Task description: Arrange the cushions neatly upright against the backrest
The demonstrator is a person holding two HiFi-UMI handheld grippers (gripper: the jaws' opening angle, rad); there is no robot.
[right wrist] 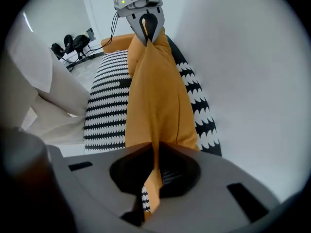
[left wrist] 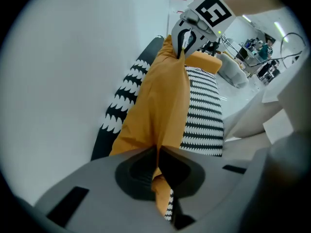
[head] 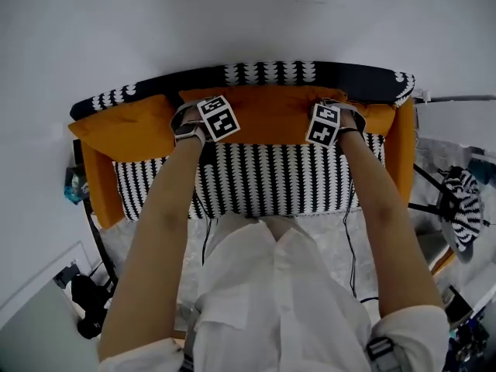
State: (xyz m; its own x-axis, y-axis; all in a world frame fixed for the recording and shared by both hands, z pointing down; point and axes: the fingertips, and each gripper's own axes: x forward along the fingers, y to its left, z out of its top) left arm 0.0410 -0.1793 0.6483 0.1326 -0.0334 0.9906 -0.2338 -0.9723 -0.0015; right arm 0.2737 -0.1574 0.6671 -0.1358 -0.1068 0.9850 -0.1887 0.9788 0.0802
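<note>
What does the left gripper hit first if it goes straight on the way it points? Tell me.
The orange cushion: the left gripper is shut on its top edge and would push straight into it. Beneath that probably lies the black-and-white seat, though depth is unclear.

Left arm (head: pixel 159 223) & right arm (head: pixel 387 215) stretched fwd, roughly parallel. Left gripper (left wrist: pixel 158 155) & right gripper (right wrist: pixel 154 152) both point straight down at far side, jaws pinched tight on orange cushion (head: pixel 271 108) top edge.
</note>
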